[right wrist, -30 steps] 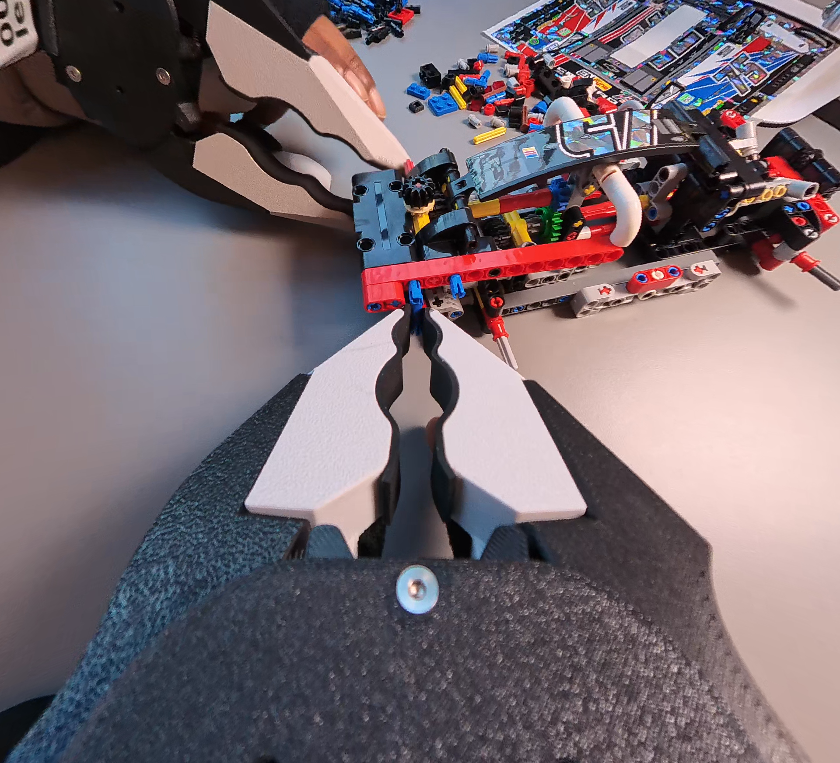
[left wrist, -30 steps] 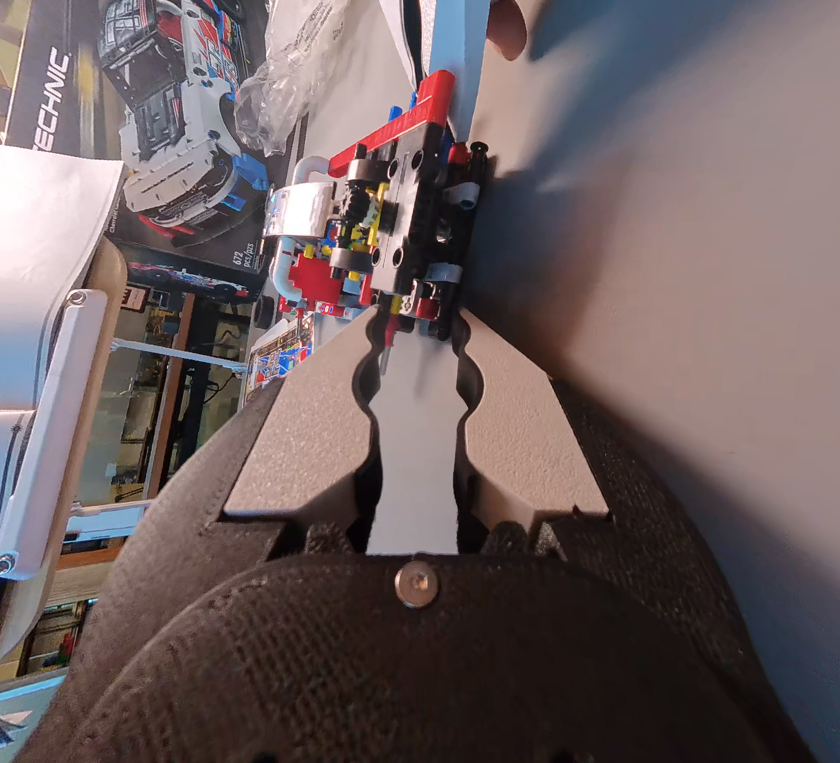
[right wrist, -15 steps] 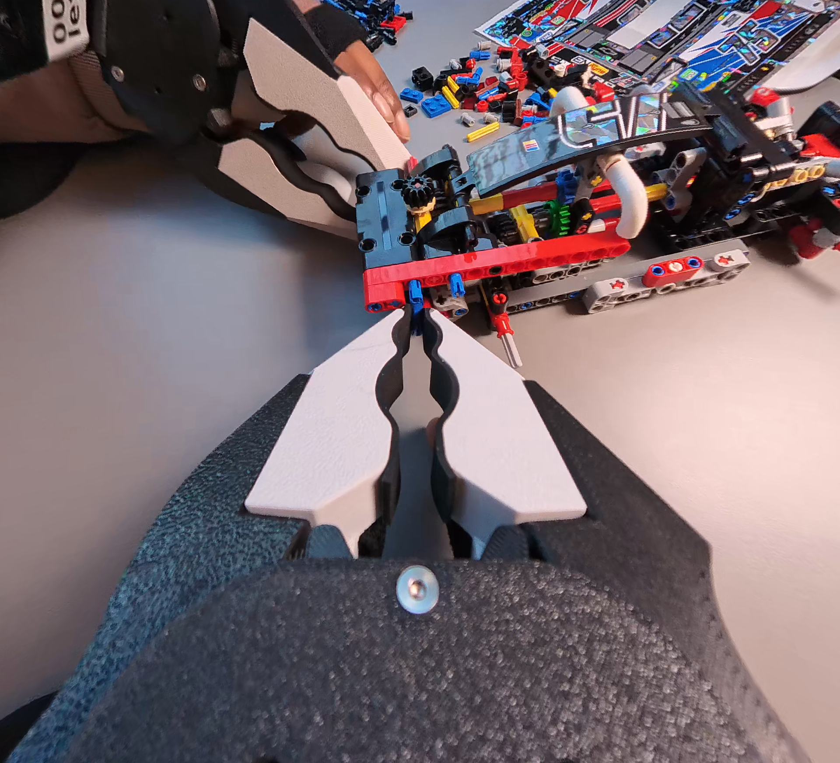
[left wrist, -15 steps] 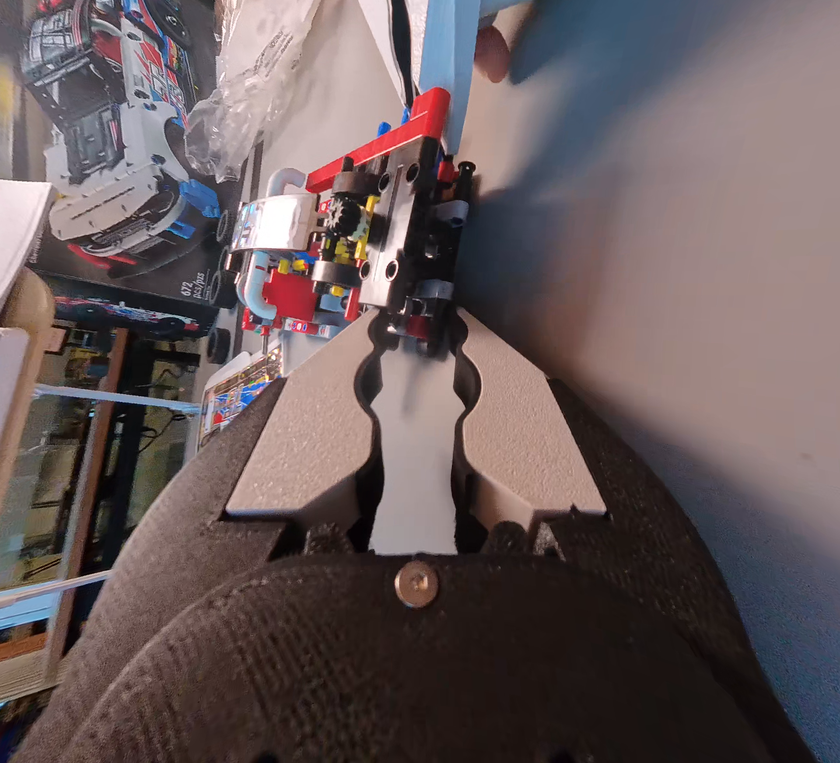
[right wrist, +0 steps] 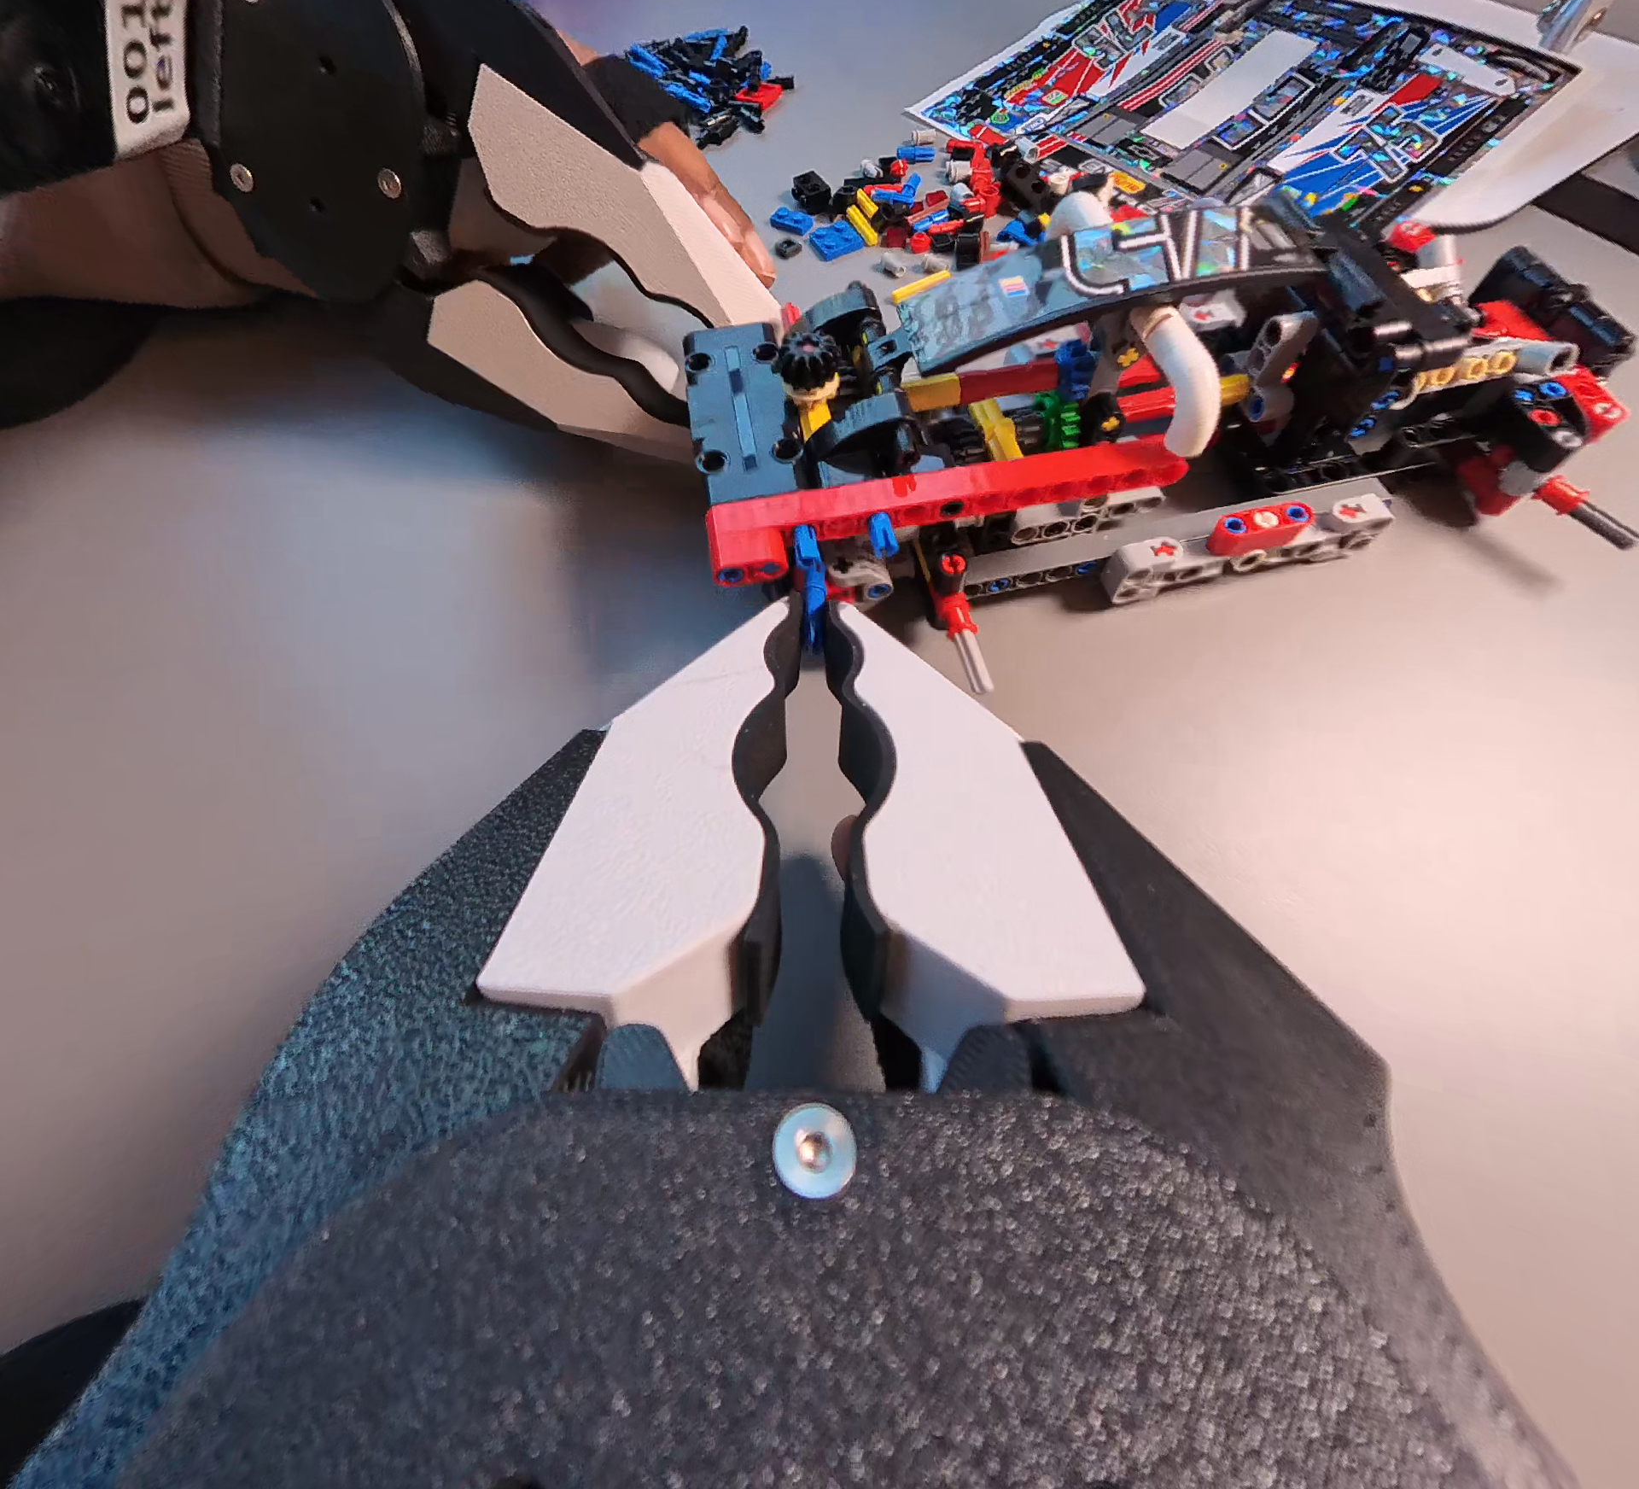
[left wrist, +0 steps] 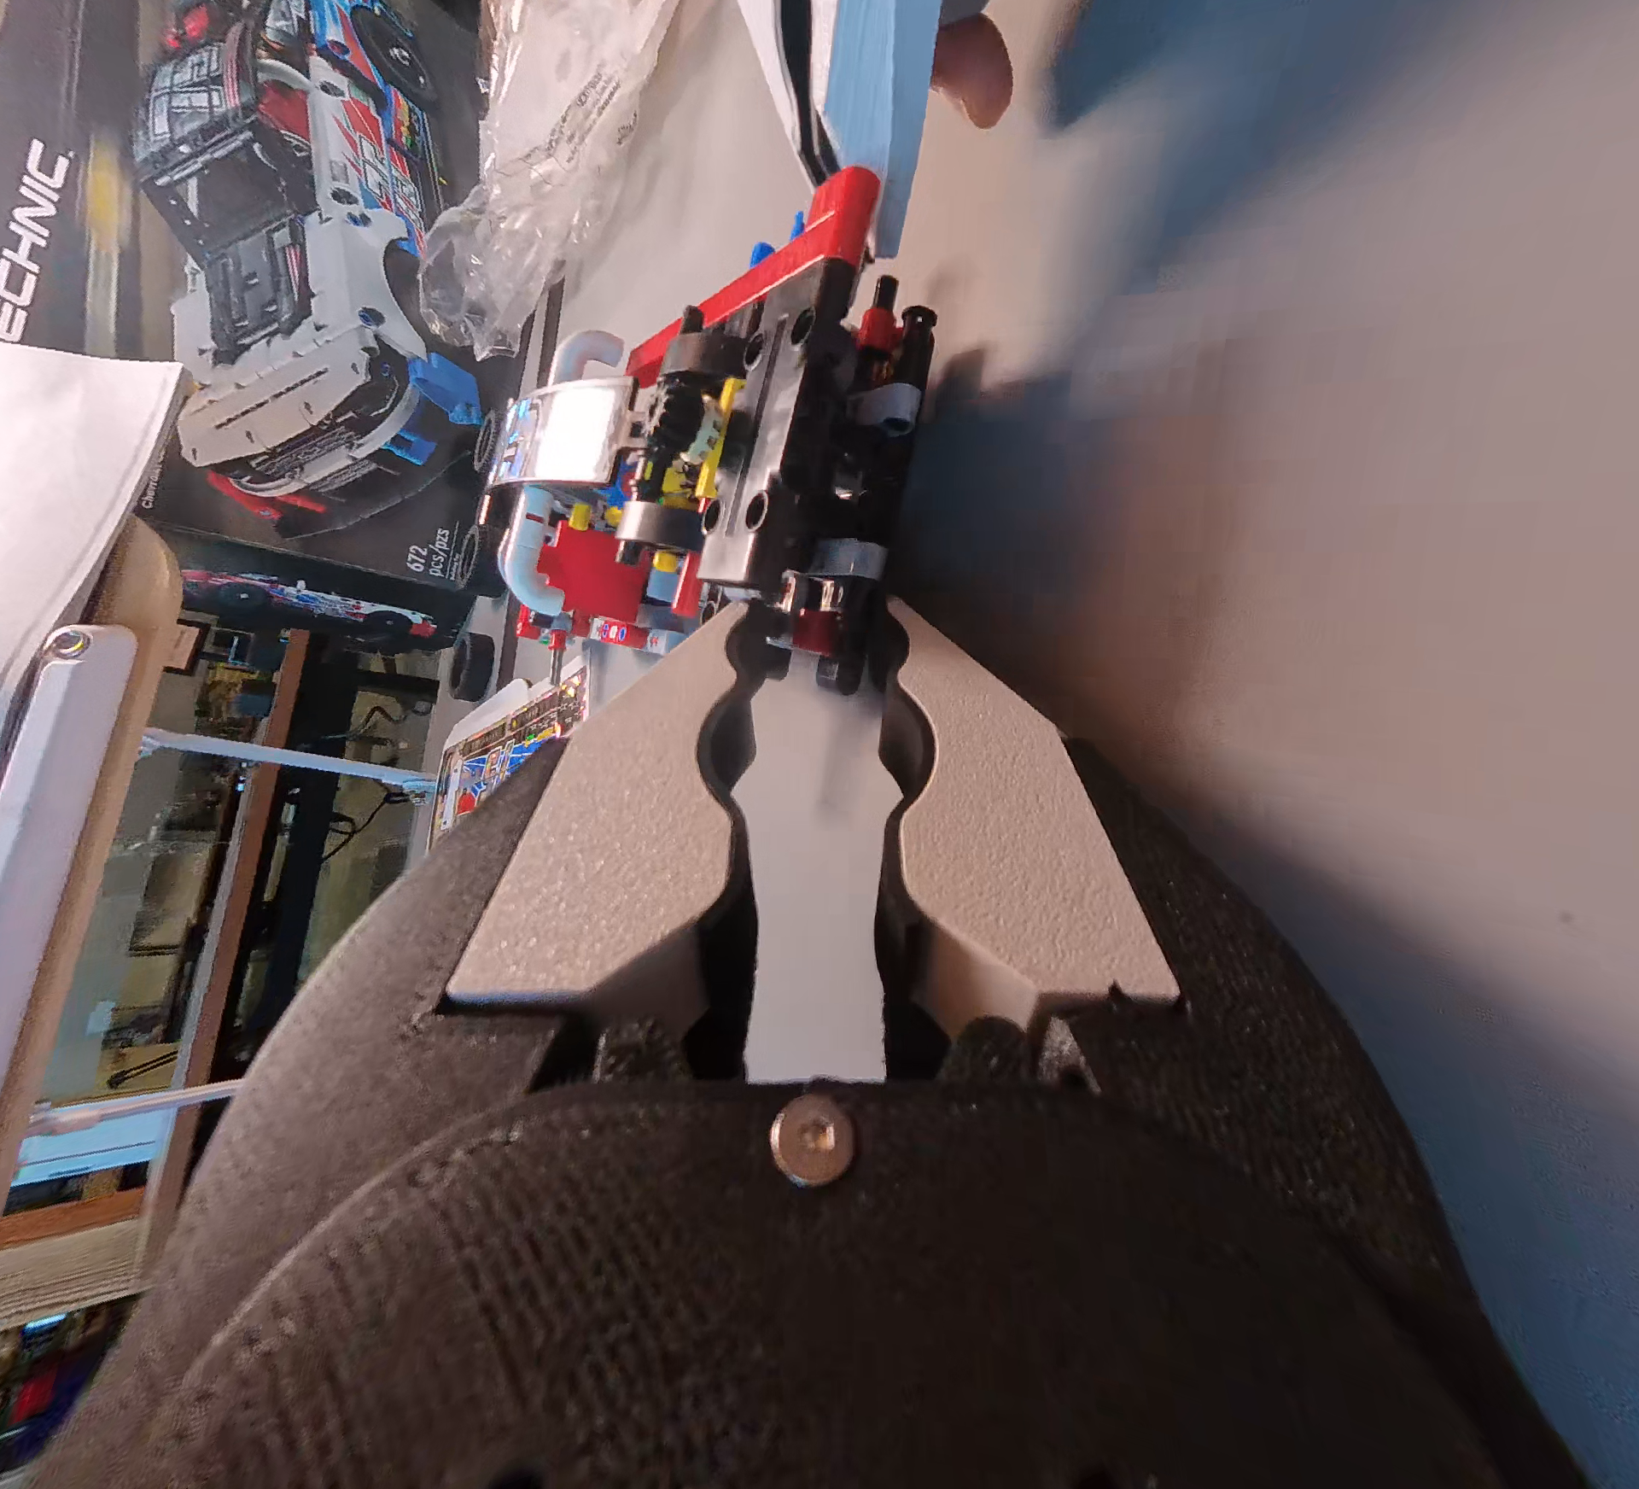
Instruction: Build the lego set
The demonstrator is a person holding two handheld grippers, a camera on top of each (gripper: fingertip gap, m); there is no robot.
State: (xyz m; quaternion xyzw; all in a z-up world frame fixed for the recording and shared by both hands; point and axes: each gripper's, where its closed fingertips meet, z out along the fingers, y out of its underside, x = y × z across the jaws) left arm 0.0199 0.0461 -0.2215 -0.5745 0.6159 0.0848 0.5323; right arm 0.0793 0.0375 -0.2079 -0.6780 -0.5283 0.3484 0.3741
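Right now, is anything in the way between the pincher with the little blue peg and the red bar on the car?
Nothing visible. The right gripper pinches the blue pin just under the red beam, with no part between. The left gripper holds the car's far end.

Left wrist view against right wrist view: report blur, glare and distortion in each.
Left wrist view: rolled sideways, the grey table smeared with blur at the upper right, and glare whitening the car model's curved panel. Right wrist view: sharp, evenly lit, wide-angle stretch at the edges, the sticker sheet glinting.
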